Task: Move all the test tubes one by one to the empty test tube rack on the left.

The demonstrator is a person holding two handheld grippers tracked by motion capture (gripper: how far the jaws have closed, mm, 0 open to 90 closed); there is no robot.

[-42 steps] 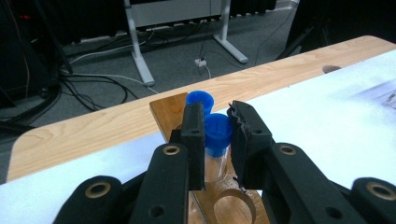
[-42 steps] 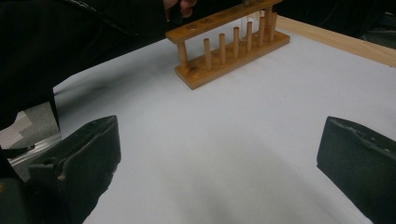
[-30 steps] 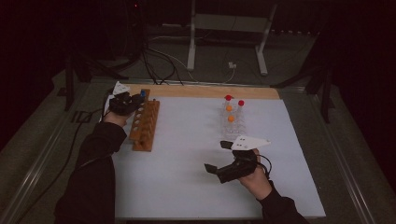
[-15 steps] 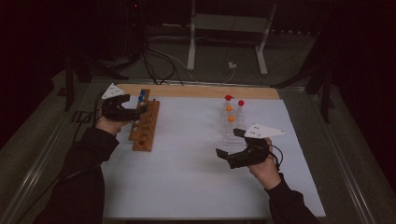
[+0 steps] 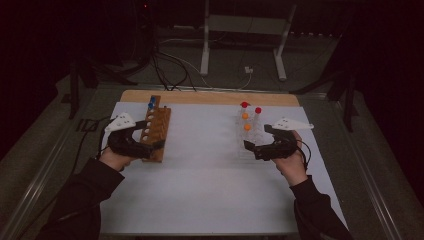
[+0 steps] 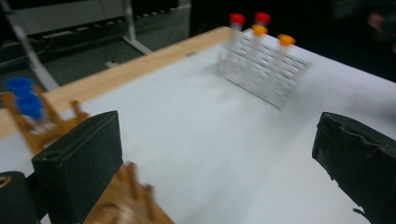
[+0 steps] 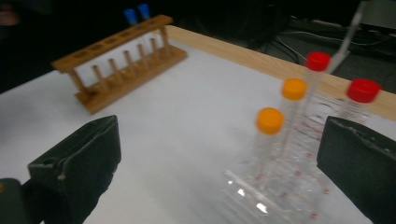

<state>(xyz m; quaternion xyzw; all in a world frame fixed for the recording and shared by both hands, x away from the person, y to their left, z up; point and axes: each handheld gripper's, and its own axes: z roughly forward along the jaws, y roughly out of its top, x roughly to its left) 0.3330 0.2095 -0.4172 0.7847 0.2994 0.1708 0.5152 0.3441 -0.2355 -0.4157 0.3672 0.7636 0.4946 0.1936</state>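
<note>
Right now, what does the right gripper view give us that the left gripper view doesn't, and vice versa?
Right gripper view: the whole wooden rack from the side, with its row of empty holes and pegs, and the clear rack close up between the open jaws, tube markings visible.

Left gripper view: the wooden rack's near end right by its left jaw, blurred, and the clear rack far across the sheet.

Both: two blue-capped tubes, two red-capped tubes, two orange-capped tubes, the white sheet and the table's wooden edge.

High overview; two close, opposed jaw-level views.
</note>
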